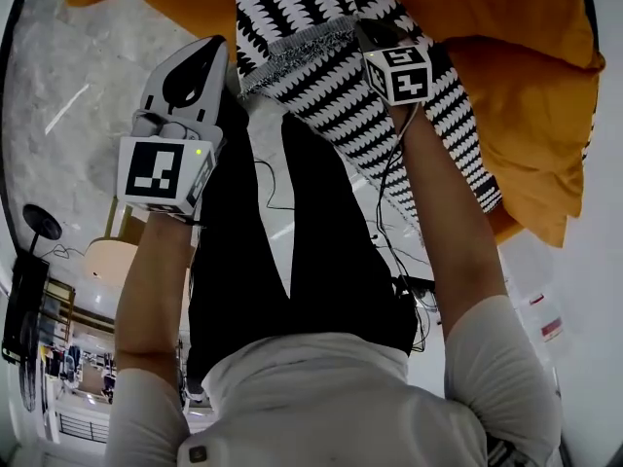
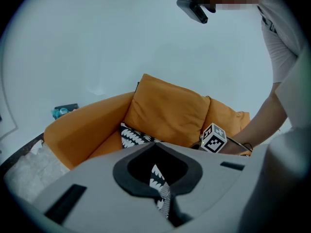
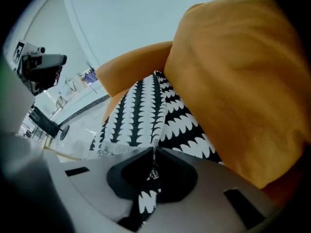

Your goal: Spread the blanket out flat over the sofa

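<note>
A black-and-white zigzag blanket point(image 1: 321, 76) lies bunched on the seat of an orange sofa point(image 1: 526, 95), hanging over its front edge. My left gripper point(image 1: 229, 66) is at the blanket's fringed left corner. In the left gripper view a strip of blanket point(image 2: 163, 198) is pinched between its shut jaws. My right gripper point(image 1: 365, 32), under its marker cube point(image 1: 399, 74), sits on the blanket's upper edge near the sofa back. The right gripper view has a fold of blanket point(image 3: 153, 178) clamped between shut jaws, and the rest of the cloth point(image 3: 141, 115) runs away beside an orange cushion point(image 3: 233, 81).
Orange back cushions point(image 2: 167, 110) and an armrest point(image 2: 87, 125) frame the seat. The person's black-trousered legs point(image 1: 292, 261) stand on a pale marble floor point(image 1: 58, 115) right at the sofa front. Cables point(image 1: 389, 251) trail down from the right gripper. A black round-based stand point(image 1: 39, 224) is at the left.
</note>
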Available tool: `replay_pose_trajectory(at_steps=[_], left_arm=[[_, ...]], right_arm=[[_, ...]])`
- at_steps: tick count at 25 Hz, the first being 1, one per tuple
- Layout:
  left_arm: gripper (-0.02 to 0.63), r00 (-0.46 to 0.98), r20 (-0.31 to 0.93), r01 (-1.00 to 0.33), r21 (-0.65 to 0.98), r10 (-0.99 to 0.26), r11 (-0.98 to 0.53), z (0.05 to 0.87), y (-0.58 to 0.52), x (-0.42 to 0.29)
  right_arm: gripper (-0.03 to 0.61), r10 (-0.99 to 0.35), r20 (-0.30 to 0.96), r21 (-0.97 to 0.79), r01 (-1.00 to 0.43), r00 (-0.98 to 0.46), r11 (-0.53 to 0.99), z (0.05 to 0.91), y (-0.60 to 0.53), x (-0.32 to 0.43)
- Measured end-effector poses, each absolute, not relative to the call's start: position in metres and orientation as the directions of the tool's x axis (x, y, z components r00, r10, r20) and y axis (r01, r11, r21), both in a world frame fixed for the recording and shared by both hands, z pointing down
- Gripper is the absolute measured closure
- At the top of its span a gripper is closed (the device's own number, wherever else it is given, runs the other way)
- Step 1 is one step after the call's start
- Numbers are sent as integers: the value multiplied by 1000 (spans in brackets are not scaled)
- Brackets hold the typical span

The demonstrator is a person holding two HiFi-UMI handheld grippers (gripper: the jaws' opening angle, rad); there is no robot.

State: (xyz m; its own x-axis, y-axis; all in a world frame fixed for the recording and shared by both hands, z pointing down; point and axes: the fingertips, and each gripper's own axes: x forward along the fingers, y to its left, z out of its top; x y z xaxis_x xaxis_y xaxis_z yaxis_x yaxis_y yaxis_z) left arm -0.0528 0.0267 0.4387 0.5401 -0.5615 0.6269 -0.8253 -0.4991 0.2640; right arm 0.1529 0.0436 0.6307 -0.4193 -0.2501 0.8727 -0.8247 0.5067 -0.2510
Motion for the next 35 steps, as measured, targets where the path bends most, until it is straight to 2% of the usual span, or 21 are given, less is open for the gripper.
replay_pose_trajectory(at_steps=[7, 15, 22, 30, 35], left_arm=[[604, 485, 601, -869, 249, -636, -428, 397, 42, -75], [604, 346, 572, -938, 203, -744, -280, 345, 77, -133], [604, 277, 559, -959, 208, -782, -191, 318, 106, -192], [604, 285, 534, -953, 244, -796, -178, 308, 109, -290], [604, 322, 531, -946, 224, -784, -236, 304, 101, -329]], right_arm=[[545, -261, 831, -277, -773, -491, 570, 560, 49, 114], [545, -236, 766, -311, -666, -598, 678, 481, 56, 31], [545, -202, 756, -304, -608, -622, 734, 448, 56, -44], [545, -195, 785, -273, -610, -588, 744, 444, 33, -156], [546, -204, 793, -281, -641, -575, 714, 457, 16, -213]])
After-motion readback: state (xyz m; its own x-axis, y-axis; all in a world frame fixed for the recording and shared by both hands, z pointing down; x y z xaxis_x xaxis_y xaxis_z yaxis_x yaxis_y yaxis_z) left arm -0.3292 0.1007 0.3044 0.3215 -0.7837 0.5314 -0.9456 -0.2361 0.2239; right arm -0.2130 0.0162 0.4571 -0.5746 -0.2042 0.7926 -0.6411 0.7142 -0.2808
